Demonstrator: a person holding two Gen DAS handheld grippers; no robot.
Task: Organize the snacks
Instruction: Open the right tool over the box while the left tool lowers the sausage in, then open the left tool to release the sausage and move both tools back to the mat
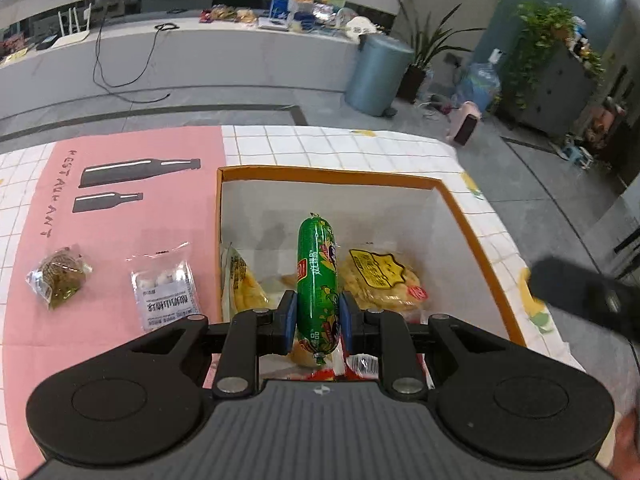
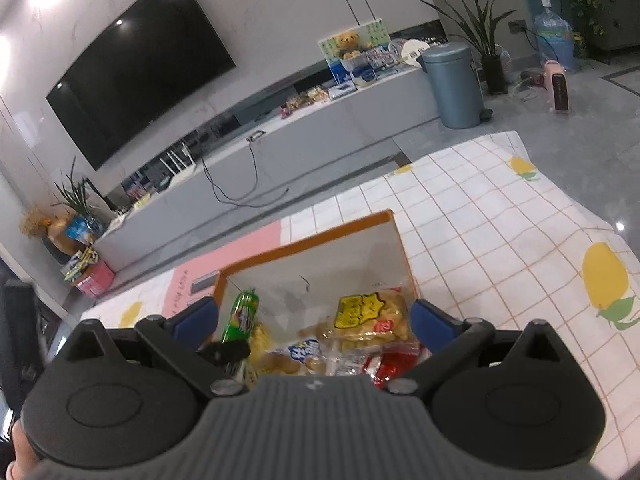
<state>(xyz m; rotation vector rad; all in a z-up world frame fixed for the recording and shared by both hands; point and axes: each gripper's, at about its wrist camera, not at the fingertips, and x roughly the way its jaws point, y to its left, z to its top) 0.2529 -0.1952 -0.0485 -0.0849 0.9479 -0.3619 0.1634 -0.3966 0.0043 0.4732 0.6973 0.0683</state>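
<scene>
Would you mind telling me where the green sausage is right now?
The green sausage is clamped in the left gripper, upright above the orange-rimmed box, between two yellow snack bags inside.

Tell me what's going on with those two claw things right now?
Left gripper clamped on green sausage, over the orange-rimmed box. Right gripper wide open, empty, above same box. Two packets wait on tablecloth. Nothing blocking.

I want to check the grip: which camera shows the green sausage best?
The left wrist view: the green sausage is centred, held between the left gripper pads above the box. The right wrist view shows only its upper part, partly hidden.
</scene>
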